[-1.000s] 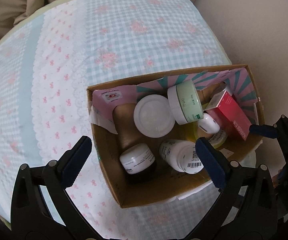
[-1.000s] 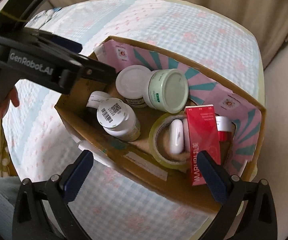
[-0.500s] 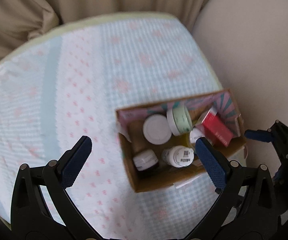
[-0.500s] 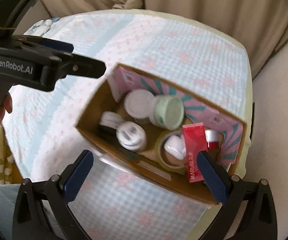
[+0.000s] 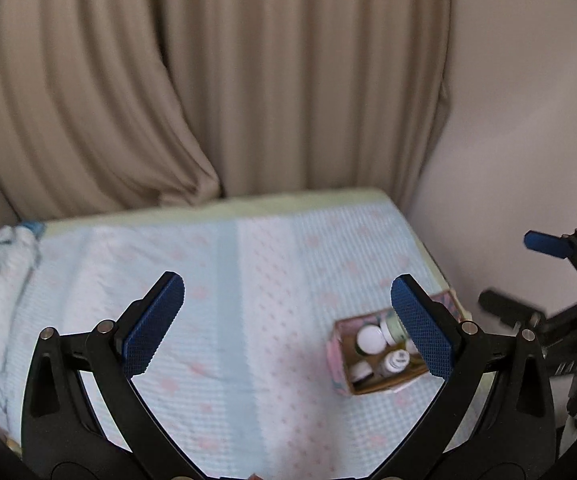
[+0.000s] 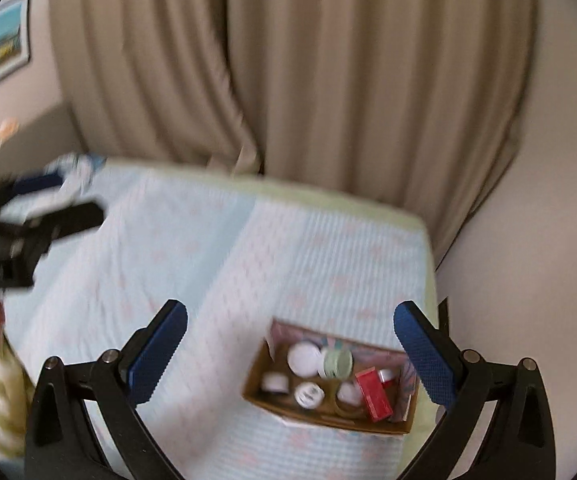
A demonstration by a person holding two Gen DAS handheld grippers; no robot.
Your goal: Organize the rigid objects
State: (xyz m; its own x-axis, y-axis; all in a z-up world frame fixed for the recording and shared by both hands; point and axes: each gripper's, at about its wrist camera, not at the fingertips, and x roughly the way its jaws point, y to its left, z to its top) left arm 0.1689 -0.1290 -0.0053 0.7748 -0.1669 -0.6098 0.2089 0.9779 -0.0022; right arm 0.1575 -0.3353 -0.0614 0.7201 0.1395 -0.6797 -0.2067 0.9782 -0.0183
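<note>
Near the right edge of the bed (image 6: 216, 248), the cardboard box (image 6: 328, 412) is sitting with jars, a bottle and a red carton (image 6: 373, 394) inside, while the left tool (image 5: 288, 320) and right tool (image 6: 290, 354) are both hanging released above, gripping nothing.

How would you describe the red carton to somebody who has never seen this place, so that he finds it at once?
Find the cardboard box near the right edge of the bed's checked sheet. Inside it, look toward its right end, beside the ring of tape. The red carton is the only flat-sided red thing there; its neighbours are round white-capped jars and bottles.
</note>
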